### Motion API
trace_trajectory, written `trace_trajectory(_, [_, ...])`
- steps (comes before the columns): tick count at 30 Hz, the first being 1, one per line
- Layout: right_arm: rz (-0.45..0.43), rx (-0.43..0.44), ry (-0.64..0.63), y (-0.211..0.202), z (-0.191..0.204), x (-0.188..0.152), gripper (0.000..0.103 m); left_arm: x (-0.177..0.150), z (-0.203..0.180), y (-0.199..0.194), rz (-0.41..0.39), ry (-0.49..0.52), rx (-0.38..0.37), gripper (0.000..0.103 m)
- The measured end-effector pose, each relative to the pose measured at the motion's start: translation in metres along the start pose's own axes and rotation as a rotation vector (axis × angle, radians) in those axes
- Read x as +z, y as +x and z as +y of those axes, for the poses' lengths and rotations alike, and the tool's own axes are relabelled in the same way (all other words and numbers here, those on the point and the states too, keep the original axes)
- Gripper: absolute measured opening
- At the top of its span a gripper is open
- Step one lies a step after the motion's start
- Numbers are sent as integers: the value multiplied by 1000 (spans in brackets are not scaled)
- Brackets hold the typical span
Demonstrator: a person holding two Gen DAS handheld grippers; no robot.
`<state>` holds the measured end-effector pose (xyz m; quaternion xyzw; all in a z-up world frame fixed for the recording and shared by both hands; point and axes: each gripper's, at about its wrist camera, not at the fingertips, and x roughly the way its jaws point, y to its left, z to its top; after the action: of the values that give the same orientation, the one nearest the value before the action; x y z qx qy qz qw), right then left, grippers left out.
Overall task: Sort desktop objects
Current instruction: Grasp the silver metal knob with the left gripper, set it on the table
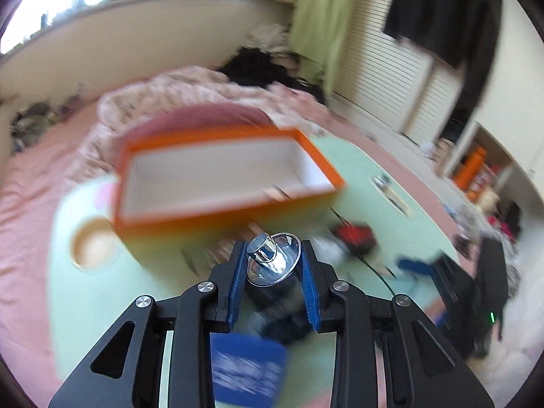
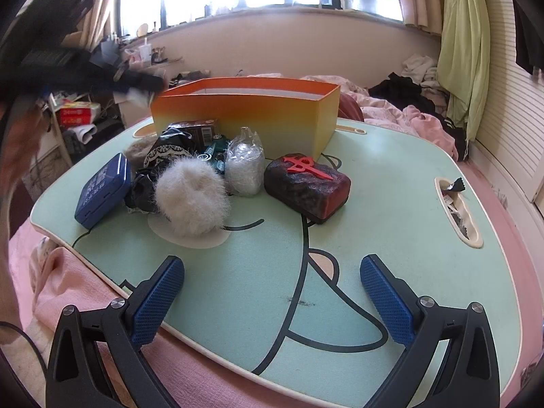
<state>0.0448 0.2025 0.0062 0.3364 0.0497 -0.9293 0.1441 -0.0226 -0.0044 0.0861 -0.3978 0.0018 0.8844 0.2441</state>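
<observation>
Chrome-topped dark bottle sits clamped in the left tongs; right tongs gape wide, holding nothing.

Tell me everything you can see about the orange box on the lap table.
The orange box is a long rectangular open-top carton, apparently cardboard, with an orange rim fading to yellow down its outer walls and a plain white interior that looks empty. It stands upright at the far side of the green lap table. A clutter of small items sits just in front of it; whether they touch it is unclear.
</observation>
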Motion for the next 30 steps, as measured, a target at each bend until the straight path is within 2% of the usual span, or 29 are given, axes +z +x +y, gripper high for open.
trace_trajectory(3, [-1,2,0,0,-1,0,103,-11,-12,16,17,-9,-29,34])
trace_trajectory(5, [-2,2,1,0,-1,0,103,-9,-13,27,33,-22,7,43])
trace_trajectory(6, [-2,2,1,0,-1,0,103,-8,-10,28,17,-44,36,46])
trace_trajectory(8, [-1,1,1,0,-1,0,103,-10,-4,21,-33,-74,55,56])
trace_trajectory(10, [-1,1,1,0,-2,0,103,-17,1,2,-115,-102,69,80])
trace_trajectory(11, [-1,1,1,0,-2,0,103,-26,4,-12,-169,-123,75,85])
trace_trajectory(13, [-1,1,1,0,-2,0,103,-41,11,-31,-228,-160,88,85])
trace_trajectory(15, [-2,2,1,0,-2,0,103,-64,16,-43,-245,-187,120,86])
trace_trajectory(19, [-1,-1,1,0,-3,0,103,-105,19,-35,-174,-177,267,86])
trace_trajectory(20, [0,-2,1,0,-3,0,103,-112,16,-27,-139,-157,279,86])
trace_trajectory(21, [1,-3,1,0,-3,-1,103,-117,12,-20,-130,-135,256,89])
trace_trajectory(22, [1,-4,1,0,-4,-1,103,-120,7,-12,-109,-111,249,90])
trace_trajectory(24, [1,-3,1,0,-3,-1,103,-120,-7,-1,-117,-43,331,93])
trace_trajectory(26, [2,-3,1,0,-3,-1,103,-117,-10,8,-150,-55,323,97])
trace_trajectory(27, [1,-3,0,0,-3,-1,103,-113,-12,14,-153,-62,341,103])
trace_trajectory(30, [1,-4,1,0,-3,-1,103,-107,-10,22,-165,-67,341,103])
